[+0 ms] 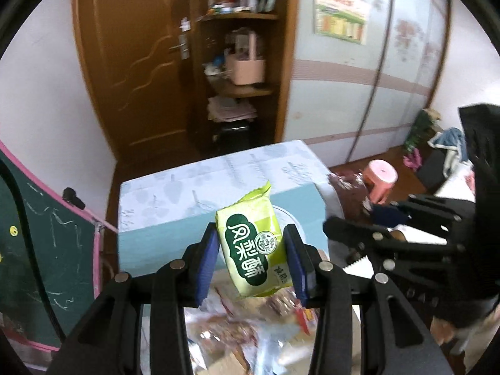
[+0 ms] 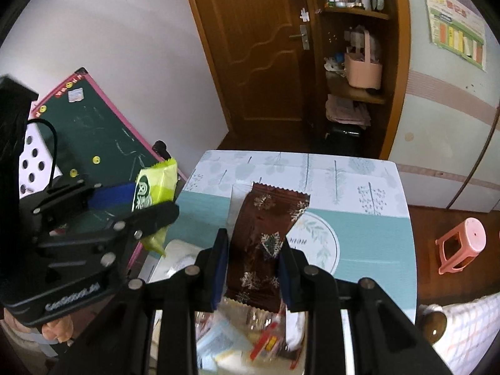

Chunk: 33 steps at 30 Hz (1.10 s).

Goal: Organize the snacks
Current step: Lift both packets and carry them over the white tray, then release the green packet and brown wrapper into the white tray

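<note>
My left gripper point(image 1: 251, 257) is shut on a yellow-green snack packet point(image 1: 250, 250) with green lettering, held in the air; the same packet point(image 2: 154, 187) shows at the left of the right wrist view. My right gripper point(image 2: 251, 268) is shut on a dark brown snack packet point(image 2: 267, 243) with snowflake print, also lifted. The right gripper point(image 1: 350, 234) appears at the right edge of the left wrist view, its brown packet point(image 1: 348, 193) partly hidden. Both hang above a blurred heap of loose snacks point(image 2: 243, 340) below the fingers.
A pale blue box point(image 1: 200, 200) with a leaf pattern lies ahead, also seen as the box point(image 2: 368, 218) under the brown packet. A green chalkboard point(image 2: 103, 137) leans at left. A pink stool point(image 2: 462, 243) stands at right. A wooden door point(image 1: 131, 62) and shelves point(image 1: 240, 62) stand behind.
</note>
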Tool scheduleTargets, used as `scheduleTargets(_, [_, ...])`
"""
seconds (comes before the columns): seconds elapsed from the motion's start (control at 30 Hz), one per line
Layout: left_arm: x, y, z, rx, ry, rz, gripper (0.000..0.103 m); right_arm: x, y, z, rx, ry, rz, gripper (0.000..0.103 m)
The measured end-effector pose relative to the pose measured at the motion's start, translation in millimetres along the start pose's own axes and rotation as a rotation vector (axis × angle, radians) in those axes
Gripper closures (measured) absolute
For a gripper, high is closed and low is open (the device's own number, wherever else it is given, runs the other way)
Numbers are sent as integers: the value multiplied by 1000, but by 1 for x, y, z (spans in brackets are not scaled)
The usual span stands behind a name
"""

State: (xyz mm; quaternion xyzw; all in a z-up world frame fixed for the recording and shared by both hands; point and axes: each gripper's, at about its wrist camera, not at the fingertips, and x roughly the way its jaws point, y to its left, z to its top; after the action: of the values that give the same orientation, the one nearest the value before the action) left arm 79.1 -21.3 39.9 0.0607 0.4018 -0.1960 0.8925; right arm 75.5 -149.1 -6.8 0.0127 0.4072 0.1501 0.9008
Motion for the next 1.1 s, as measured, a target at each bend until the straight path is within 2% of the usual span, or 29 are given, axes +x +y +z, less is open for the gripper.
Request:
scheduleTargets(0.2, [-15,-17,-43,19,-25,23,62,-28,6,-38,10,-50,24,74])
scheduleTargets(0.37, [-7,-13,-73,-60,-5,23,62,-29,11,-64,26,-52,44,74])
scheduleTargets(0.47, [2,-12,-90,-84,8,58,62,-22,13,-77,34,-33,49,74])
scheduleTargets(0.63, [13,-14,-102,-89,39,87,62,-8,16,-91,33,7,35,74])
scheduleTargets(1.0, [20,-22,-103,-90,27,125,61,4,20,-106,4,43,-12,72])
scheduleTargets(1.07, [20,-22,-104,-99,26,134,50,4,20,-108,-1,47,-21,71])
scheduleTargets(1.1, [20,-22,-104,-109,23,152,41,4,20,-109,-2,46,-21,68])
